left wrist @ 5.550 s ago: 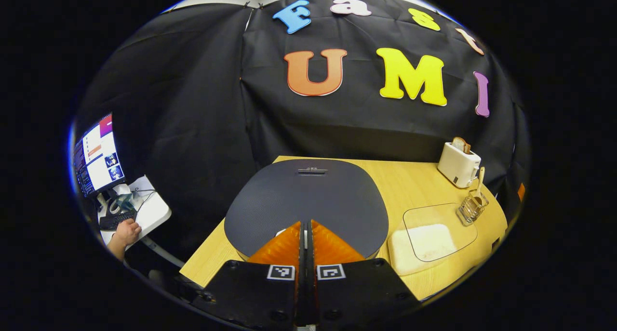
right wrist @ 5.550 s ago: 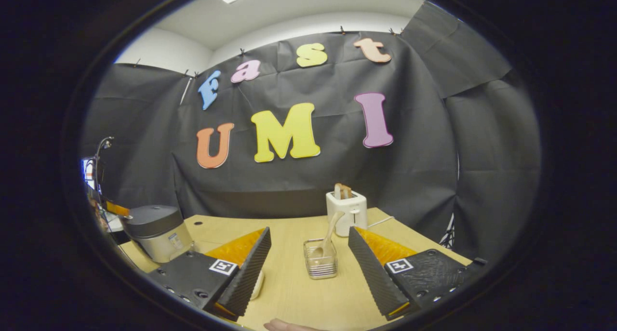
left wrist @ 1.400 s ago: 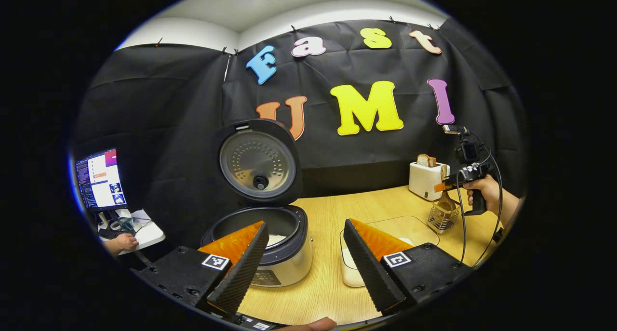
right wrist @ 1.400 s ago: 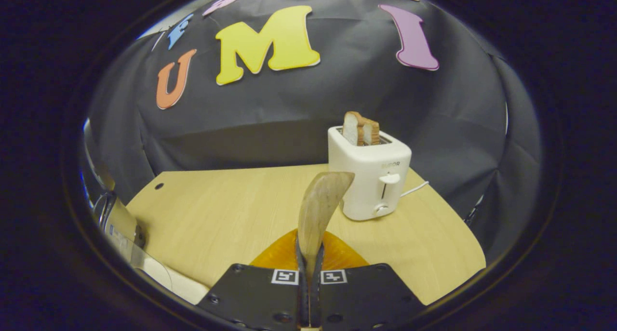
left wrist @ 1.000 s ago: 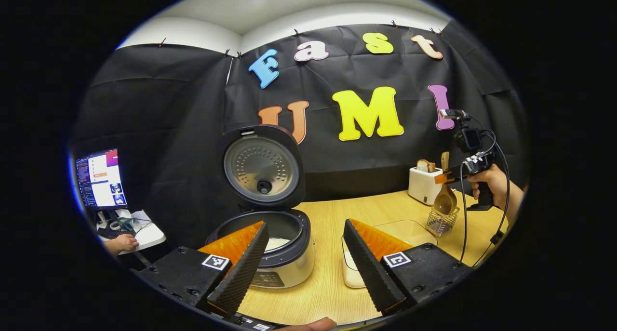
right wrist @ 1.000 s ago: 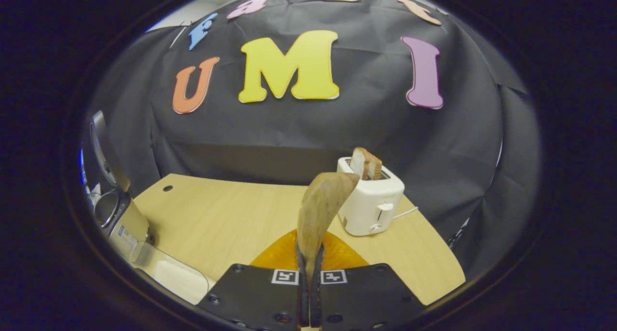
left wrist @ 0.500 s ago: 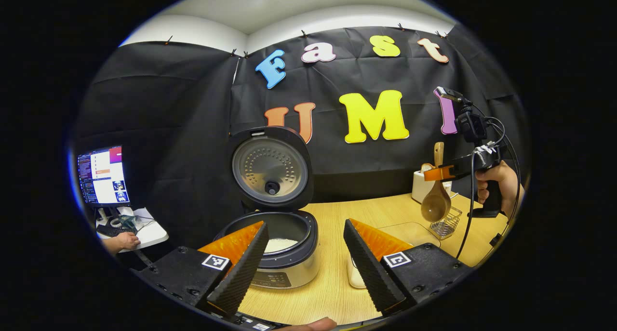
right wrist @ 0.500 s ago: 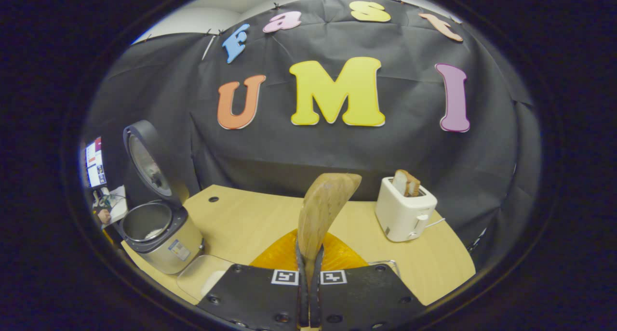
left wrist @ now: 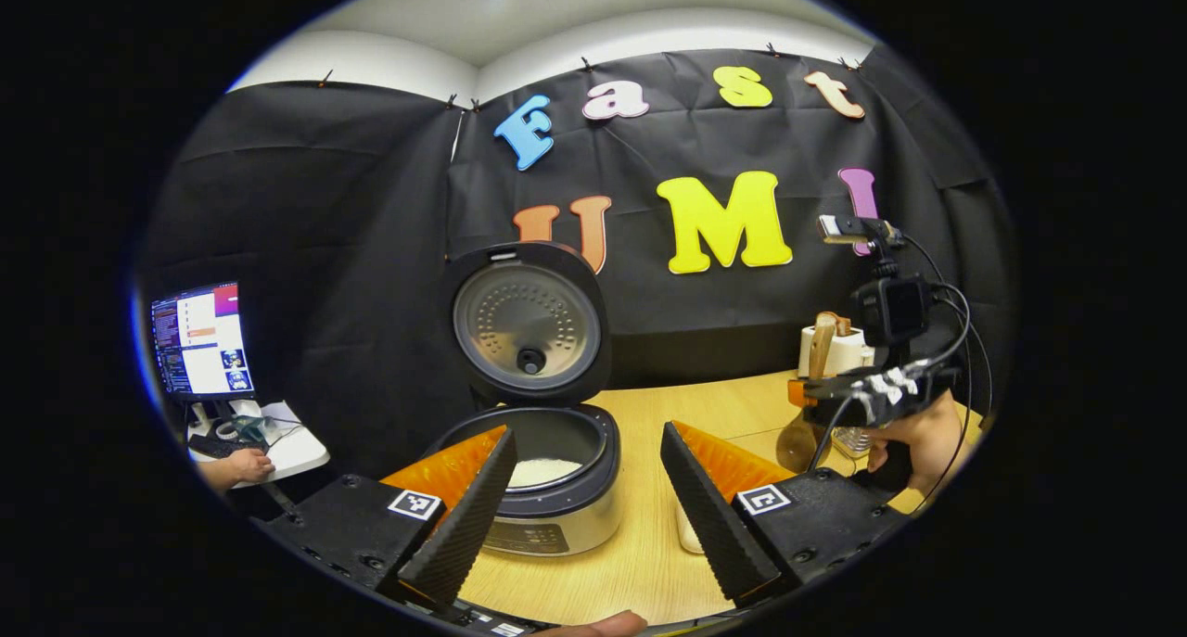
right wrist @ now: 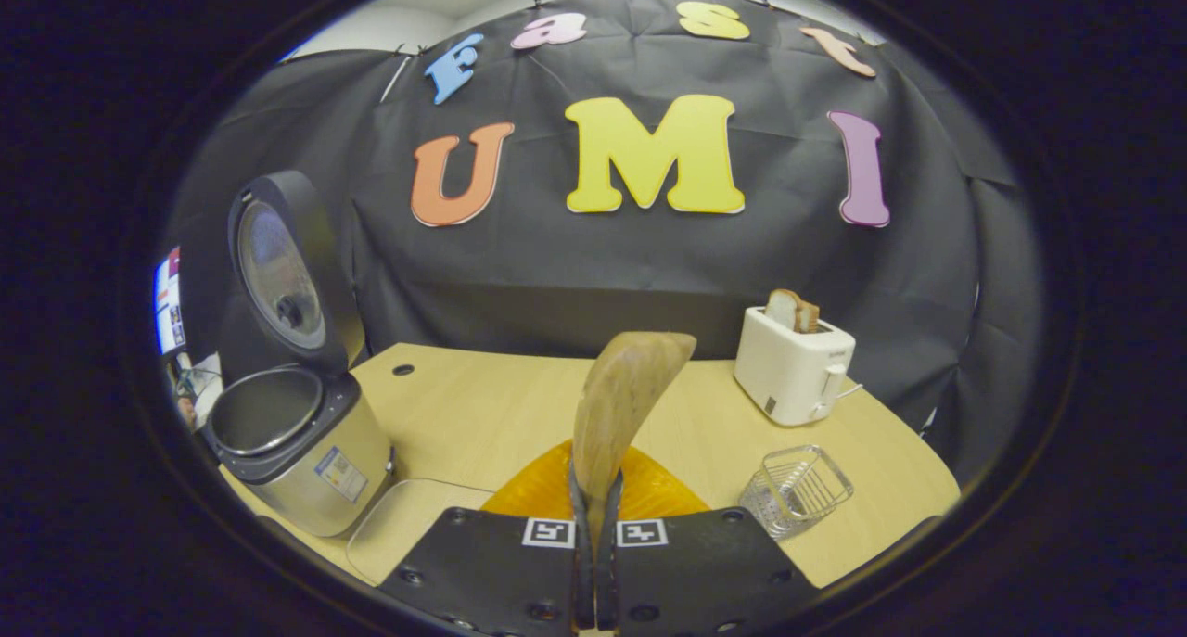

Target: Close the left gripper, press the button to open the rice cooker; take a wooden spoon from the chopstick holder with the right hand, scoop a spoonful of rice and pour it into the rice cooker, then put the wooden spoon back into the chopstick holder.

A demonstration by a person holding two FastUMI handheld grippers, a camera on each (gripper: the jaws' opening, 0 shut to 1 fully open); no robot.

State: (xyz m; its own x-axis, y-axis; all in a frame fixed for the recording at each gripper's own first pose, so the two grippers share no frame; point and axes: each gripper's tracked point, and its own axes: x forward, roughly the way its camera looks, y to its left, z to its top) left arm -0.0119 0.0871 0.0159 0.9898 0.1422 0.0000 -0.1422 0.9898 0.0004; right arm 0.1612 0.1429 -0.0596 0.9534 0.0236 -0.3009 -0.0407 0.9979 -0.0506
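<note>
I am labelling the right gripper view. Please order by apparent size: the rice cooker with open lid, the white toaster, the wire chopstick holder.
1. Rice cooker with open lid, clearly largest.
2. White toaster.
3. Wire chopstick holder, smallest, though it sits nearer the camera than the toaster, so the margin is narrow.

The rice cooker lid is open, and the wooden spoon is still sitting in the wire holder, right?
Not quite. The rice cooker lid is open, but the spoon is out of the holder, which stands empty. The right gripper has its fingers shut on the spoon's handle, as the right gripper view shows.
</note>
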